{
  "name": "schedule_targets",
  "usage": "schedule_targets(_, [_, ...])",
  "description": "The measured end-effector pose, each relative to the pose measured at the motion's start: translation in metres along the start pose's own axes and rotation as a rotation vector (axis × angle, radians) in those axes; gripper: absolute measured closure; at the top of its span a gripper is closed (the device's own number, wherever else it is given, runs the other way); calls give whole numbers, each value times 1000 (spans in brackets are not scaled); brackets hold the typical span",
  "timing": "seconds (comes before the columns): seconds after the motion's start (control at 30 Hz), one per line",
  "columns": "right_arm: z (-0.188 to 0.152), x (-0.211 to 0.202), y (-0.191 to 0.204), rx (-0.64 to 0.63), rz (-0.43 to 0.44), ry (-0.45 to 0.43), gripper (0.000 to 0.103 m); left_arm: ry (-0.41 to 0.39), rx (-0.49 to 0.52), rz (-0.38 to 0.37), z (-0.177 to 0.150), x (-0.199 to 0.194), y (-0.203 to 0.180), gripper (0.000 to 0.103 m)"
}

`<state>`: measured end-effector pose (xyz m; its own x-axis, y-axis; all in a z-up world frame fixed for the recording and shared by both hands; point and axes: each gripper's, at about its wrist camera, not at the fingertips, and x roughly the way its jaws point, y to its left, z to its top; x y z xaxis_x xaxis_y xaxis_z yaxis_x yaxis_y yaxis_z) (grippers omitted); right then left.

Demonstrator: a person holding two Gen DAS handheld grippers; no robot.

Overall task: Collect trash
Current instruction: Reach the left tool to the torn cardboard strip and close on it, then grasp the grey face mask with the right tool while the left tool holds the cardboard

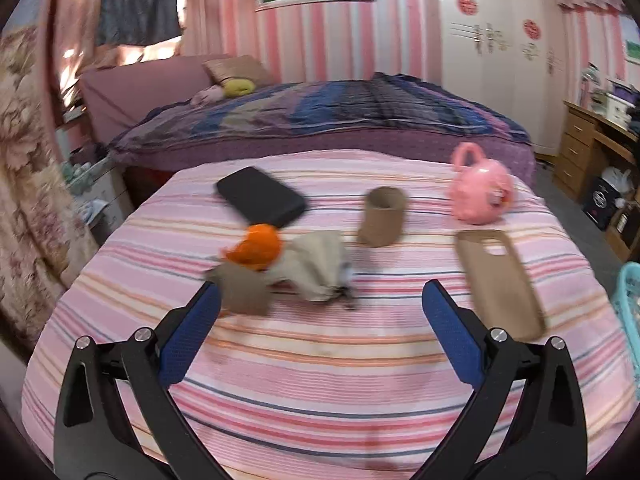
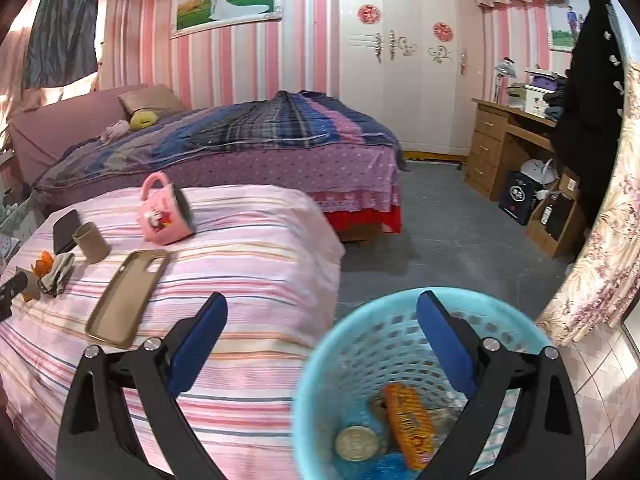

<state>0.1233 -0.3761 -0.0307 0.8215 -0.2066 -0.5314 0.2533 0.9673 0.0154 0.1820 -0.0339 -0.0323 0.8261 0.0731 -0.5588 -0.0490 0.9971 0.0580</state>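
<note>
While both grippers stand wide with nothing between their blue pads, the trash is split between the striped bed and the basket. The left gripper (image 1: 320,300) hangs over the near part of the striped bedspread (image 1: 320,380), its jaws spread apart and empty. Just beyond its left finger lies a small heap: an orange scrap (image 1: 258,246) on top of a flat brown card piece (image 1: 244,292), touching a crumpled beige wrapper (image 1: 316,264). Farther toward the far edge lie a black phone (image 1: 260,196) and a cardboard tube (image 1: 382,216) on its side, well apart from each other. A pink mug (image 1: 480,186) lies tipped near the far right corner, and a tan phone case (image 1: 500,280) lies flat along the right edge, just beside the right finger.

The right gripper (image 2: 320,312) is likewise open and holds nothing; one finger is over the bed's right edge, the other over the turquoise basket (image 2: 320,360) that stands on the floor beside the bed. Inside the basket lie an orange packet (image 2: 410,424), a round metal lid (image 2: 356,442) and some blue material (image 2: 390,462).
</note>
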Motion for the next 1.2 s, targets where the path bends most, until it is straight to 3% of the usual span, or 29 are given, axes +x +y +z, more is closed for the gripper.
schedule_targets(0.37, [-4,20,66,-40,47,46,9,79,-41,72,-7,38,61,9])
schedule_targets(0.57, [-6,27,86,-73,57,67,9,135,-73,44,-5,57,71,35])
schedule_targets(0.63, [-7,28,92,-86,55,74,10,148,-82,28,-5,60,71,53])
schedule_targets(0.73, [-9,30,98,-92,59,80,10,153,-89,-8,-4,62,69,68])
schedule_targets(1.03, [-15,28,123,-169,58,81,10,95,-64,-43,0,39,69,77])
schedule_targets(1.2, [-15,18,142,-189,106,59,10,49,-28,-14,4,23,78,79])
